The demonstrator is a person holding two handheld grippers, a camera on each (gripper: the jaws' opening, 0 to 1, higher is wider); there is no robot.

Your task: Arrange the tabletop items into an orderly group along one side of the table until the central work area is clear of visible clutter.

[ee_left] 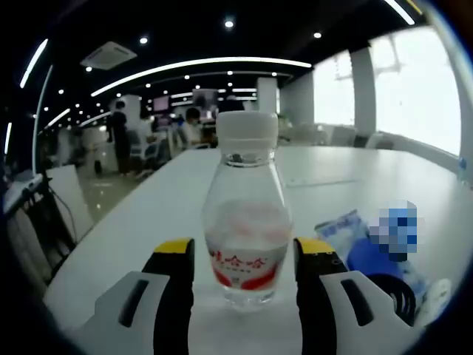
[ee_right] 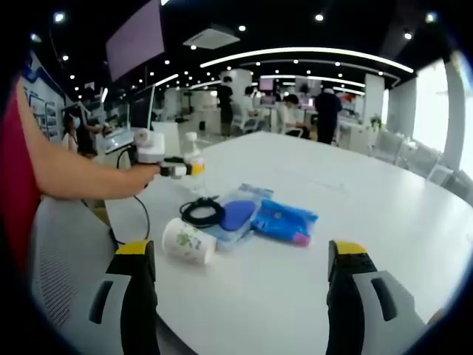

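Left gripper (ee_left: 244, 285): jaws wide, flanking the water bottle (ee_left: 245, 222) upright near the table (ee_left: 347, 177) edge, lined up to grasp | Right gripper (ee_right: 244, 285): jaws wide, empty, hovering back | Paper cup (ee_right: 188, 242) on its side, black cable (ee_right: 202, 212), blue packets (ee_right: 284, 221) cluttering centre, I judge.

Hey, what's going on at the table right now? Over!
Left gripper open around upright water bottle. Right gripper open, empty. Paper cup on its side, black cable, blue packets mid-table.

Clear water bottle (ee_left: 244, 222) upright near table edge, paper cup (ee_right: 189, 242) on its side, black cable (ee_right: 202, 211), blue packets (ee_right: 284, 221) clustered
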